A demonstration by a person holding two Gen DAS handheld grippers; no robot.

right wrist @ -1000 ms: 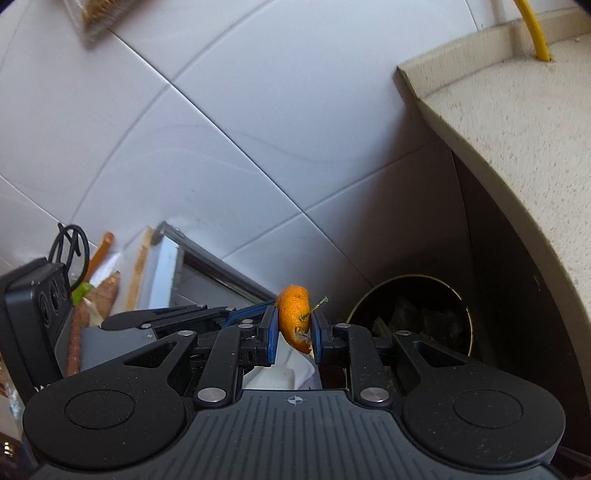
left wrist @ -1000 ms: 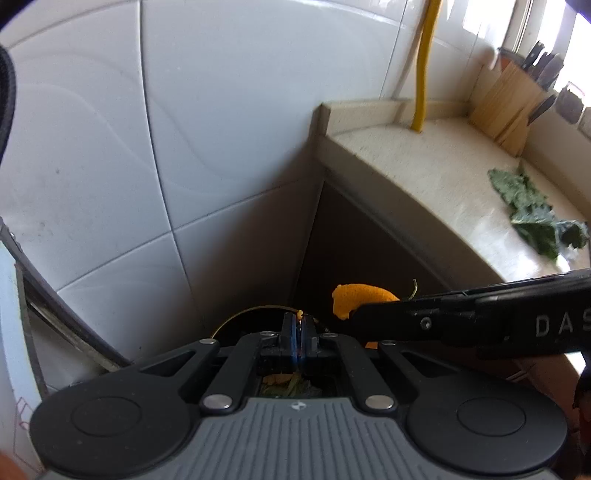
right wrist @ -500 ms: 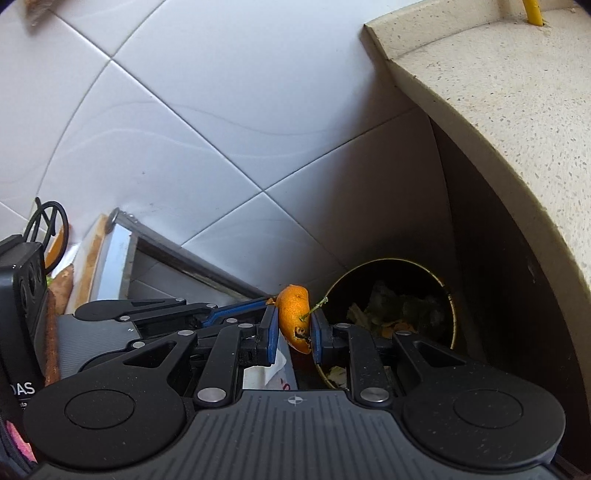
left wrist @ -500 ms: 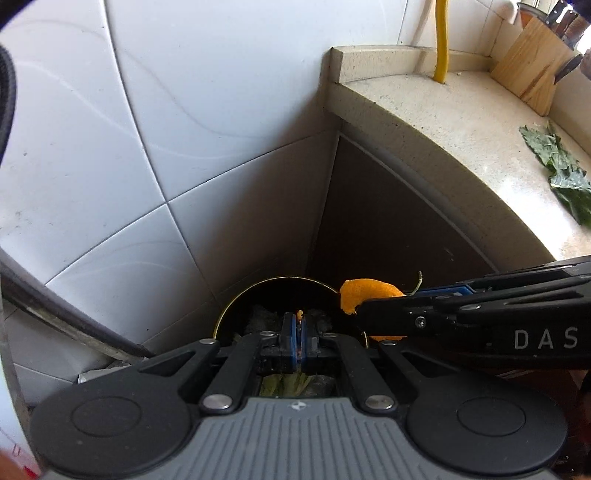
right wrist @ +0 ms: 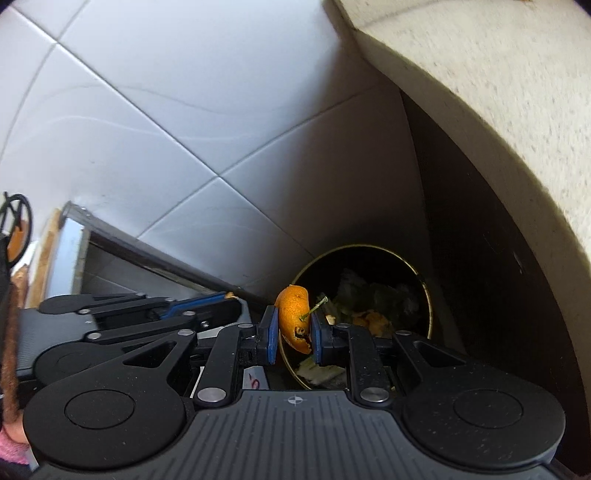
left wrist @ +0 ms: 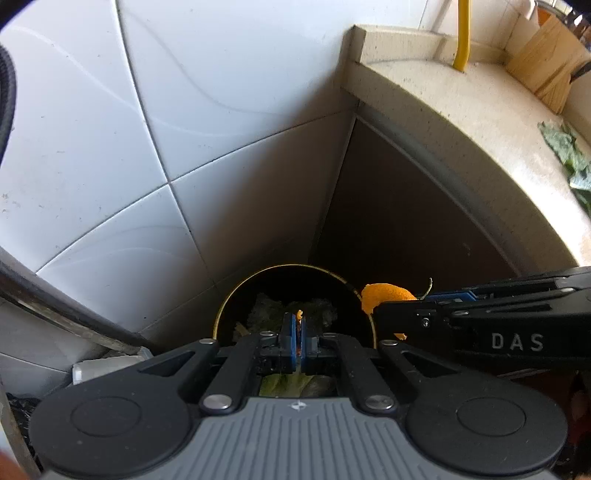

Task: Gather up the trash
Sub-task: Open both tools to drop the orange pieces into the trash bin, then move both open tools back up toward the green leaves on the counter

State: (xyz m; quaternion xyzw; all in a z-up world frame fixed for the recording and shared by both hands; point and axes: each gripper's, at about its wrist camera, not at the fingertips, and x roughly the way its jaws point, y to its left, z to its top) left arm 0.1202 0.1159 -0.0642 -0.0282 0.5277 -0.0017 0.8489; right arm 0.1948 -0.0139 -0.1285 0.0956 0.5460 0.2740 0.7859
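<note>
Two walls of white tile [left wrist: 229, 122] meet a dark cabinet front under a speckled stone table [left wrist: 480, 122], where a yellow pipe [left wrist: 463, 35], a wooden knife block [left wrist: 546, 70] and green leaves [left wrist: 569, 155] sit. In the corner below stands a round black trash bin [right wrist: 426, 295] with a gold rim, holding leafy scraps and bits of orange peel. The right hand-held gripper [right wrist: 293, 334] pinches a curled orange peel [right wrist: 293, 314] with a green stem, just at the bin's near rim. The left hand-held gripper [left wrist: 297, 338] is nearly closed on a thin orange scrap [left wrist: 299, 314], directly above the bin's opening. Compared with a second ago, both have come lower and closer to the bin, whose contents now show plainly.
</note>
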